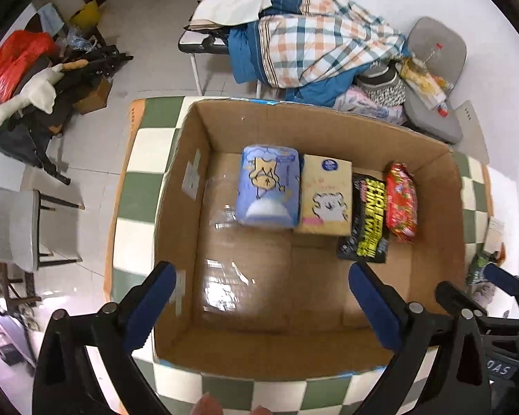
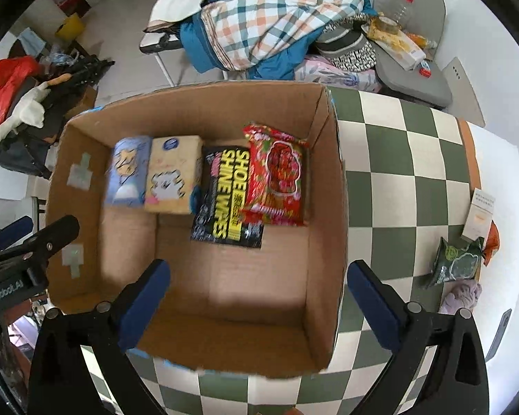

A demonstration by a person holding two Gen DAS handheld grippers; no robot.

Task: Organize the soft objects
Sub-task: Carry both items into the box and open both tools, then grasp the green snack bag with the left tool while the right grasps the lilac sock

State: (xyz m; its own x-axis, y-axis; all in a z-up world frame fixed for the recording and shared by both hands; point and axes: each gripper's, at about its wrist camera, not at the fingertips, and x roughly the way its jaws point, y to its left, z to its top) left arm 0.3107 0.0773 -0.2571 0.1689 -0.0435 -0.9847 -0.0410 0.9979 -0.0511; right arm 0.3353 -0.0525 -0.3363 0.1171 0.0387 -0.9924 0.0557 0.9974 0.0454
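The worktop [image 2: 398, 159], covered in a green-and-white checked cloth, carries an open cardboard box [image 1: 176, 186]. Every place below is given from this box.

Inside it, along the far wall, four soft packs lie side by side. Nearest the left wall is a blue tissue pack [image 1: 268, 186]. Touching its right side is a yellow tissue pack [image 1: 325, 197]. Next comes a black wipes pack [image 2: 226, 195] with yellow lettering, lying flat and reaching further toward the near wall than the others. A red snack bag [image 2: 276, 180] overlaps its right edge and lies closest to the right wall. The near half of the box floor is bare cardboard.

Outside the box, well off to the right on the checked cloth, lie a green snack bag [image 2: 456, 263], a white card just beyond it, and a pale purple soft thing [image 2: 462, 295] just nearer than it.

The left tool [image 1: 259, 307] hangs above the near half of the box, jaws spread wide with nothing between them, the packs well ahead of its fingertips. The right tool [image 2: 256, 304] hangs likewise, wide open and empty, over the near right part of the box.
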